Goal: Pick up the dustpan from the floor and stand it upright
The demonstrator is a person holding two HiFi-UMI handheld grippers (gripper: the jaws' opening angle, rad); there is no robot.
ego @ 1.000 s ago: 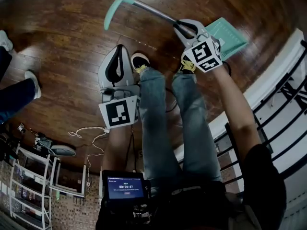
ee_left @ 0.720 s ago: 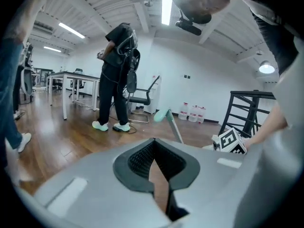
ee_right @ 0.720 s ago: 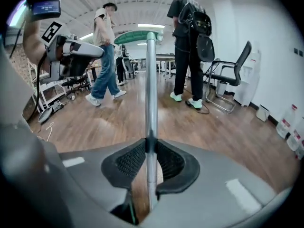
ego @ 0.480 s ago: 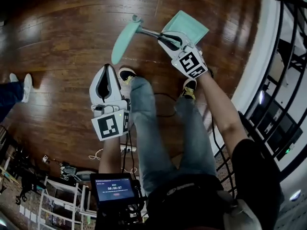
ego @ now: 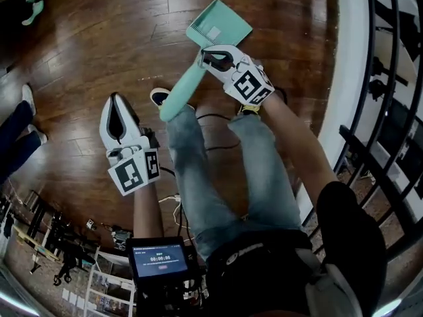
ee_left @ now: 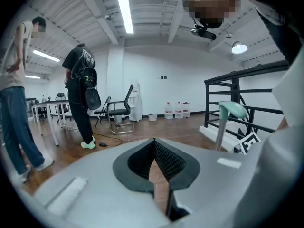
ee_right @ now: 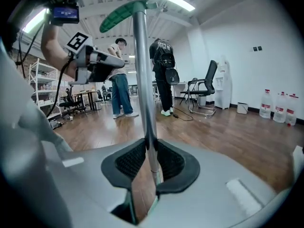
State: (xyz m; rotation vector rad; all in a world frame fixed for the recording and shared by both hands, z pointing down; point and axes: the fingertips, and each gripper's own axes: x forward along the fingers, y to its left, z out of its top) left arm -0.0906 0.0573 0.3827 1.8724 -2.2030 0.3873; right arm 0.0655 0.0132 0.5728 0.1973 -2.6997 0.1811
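The teal dustpan (ego: 221, 24) hangs over the wooden floor, with its pan far from me. Its teal hand grip (ego: 182, 91) points back toward my legs. My right gripper (ego: 210, 57) is shut on the metal pole just behind the pan. In the right gripper view the pole (ee_right: 142, 80) rises upright from between the pads (ee_right: 166, 163) to the grip (ee_right: 124, 11) at the top. My left gripper (ego: 114, 99) is held apart at the left, shut and holding nothing. In the left gripper view its jaws (ee_left: 154, 144) meet, and the dustpan grip (ee_left: 231, 109) shows at the right.
A black railing (ego: 390, 98) on a white ledge runs along the right. Cables (ego: 211, 121) lie on the floor by my feet. Two people (ee_right: 161, 75) stand farther off near an office chair (ee_right: 204, 91), and water bottles (ee_left: 176, 109) line the wall. Shelving (ego: 112, 282) stands behind me.
My right gripper has lifted the dustpan and swung it so the hand grip comes toward my legs and the pole stands upright. My left gripper has risen and drifted left, still shut.
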